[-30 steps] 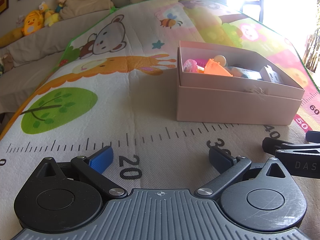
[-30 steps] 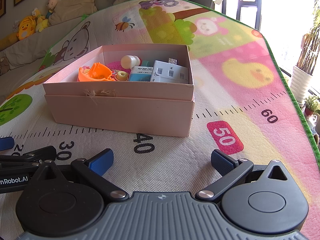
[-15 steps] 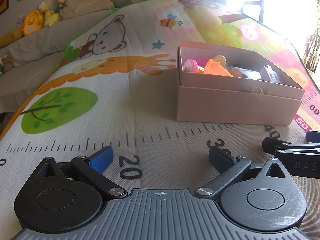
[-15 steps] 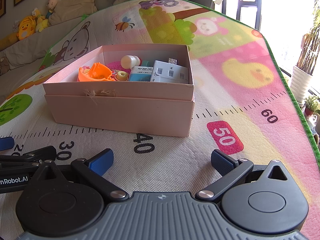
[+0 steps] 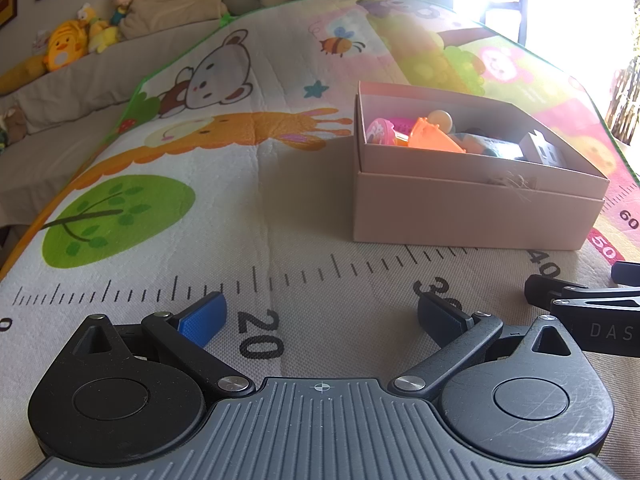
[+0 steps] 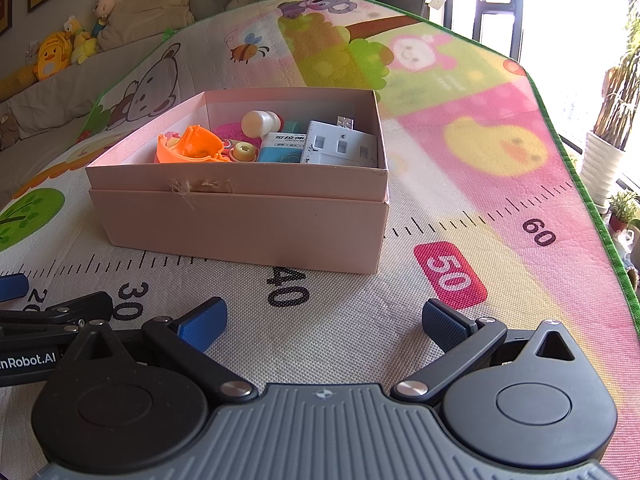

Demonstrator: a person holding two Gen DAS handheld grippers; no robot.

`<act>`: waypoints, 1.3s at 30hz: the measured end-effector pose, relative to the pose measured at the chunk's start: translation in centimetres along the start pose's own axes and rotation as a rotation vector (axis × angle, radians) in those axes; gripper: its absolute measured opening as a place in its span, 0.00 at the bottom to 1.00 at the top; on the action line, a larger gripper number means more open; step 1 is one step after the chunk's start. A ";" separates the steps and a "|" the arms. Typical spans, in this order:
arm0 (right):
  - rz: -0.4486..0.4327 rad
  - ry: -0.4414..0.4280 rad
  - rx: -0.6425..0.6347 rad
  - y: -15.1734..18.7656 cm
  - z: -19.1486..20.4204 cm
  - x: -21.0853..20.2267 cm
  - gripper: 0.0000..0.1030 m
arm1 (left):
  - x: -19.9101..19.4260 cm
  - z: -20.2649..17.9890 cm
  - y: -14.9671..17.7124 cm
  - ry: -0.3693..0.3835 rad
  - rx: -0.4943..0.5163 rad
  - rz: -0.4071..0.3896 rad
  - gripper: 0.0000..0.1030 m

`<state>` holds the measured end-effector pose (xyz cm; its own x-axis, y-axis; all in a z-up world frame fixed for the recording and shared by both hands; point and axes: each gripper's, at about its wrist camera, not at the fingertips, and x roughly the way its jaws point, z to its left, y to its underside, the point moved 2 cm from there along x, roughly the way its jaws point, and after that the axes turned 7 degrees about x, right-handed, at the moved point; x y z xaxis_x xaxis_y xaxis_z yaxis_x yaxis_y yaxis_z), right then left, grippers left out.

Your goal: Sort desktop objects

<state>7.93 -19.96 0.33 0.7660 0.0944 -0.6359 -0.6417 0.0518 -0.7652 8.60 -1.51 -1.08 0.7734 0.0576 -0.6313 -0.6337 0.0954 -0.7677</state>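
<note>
A pink cardboard box (image 6: 240,220) stands on the play mat; it also shows in the left wrist view (image 5: 472,216). Inside lie an orange plastic toy (image 6: 188,150), a white USB hub (image 6: 340,148), a blue-and-white eraser pack (image 6: 280,150), a cream round-capped piece (image 6: 258,122) and a pink round item (image 5: 380,130). My left gripper (image 5: 320,314) is open and empty, low over the mat by the "20" mark, left of the box. My right gripper (image 6: 324,318) is open and empty by the "40" mark, just in front of the box.
The colourful play mat (image 6: 480,160) with a printed ruler covers the surface. A sofa with plush toys (image 5: 64,46) runs along the back left. Potted plants (image 6: 604,160) stand beyond the mat's right edge. Each gripper's side shows in the other's view (image 5: 588,312).
</note>
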 end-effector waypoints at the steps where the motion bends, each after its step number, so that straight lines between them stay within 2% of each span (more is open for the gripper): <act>1: 0.000 0.000 0.000 0.0 0.0 0.0 1.00 | 0.0 0.0 0.0 0.000 0.000 0.000 1.00; 39: 0.000 0.000 0.000 0.2 0.1 -0.2 1.00 | 0.0 0.0 0.0 0.000 -0.001 0.000 1.00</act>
<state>7.69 -19.91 0.33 0.7660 0.0944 -0.6359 -0.6417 0.0518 -0.7652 8.58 -1.53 -1.08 0.7737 0.0577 -0.6309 -0.6333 0.0949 -0.7680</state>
